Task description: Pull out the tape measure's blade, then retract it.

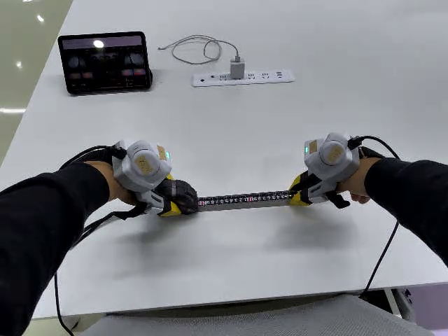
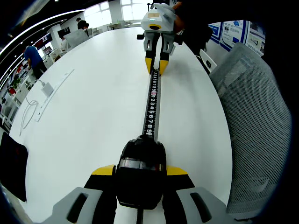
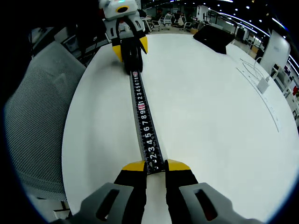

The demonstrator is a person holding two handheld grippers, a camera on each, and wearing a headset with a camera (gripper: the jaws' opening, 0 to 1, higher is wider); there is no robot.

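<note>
Our left gripper (image 1: 170,204) clamps the single tape measure (image 2: 141,173) by its body; our right gripper (image 3: 154,166) is closed, pinching the tip of its blade (image 3: 142,116).

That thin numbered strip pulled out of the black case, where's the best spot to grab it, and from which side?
Probably the free end of the blade, coming in along its length from the side away from the case. It lies flat and thin on the table, and the right gripper pinches it there.
</note>
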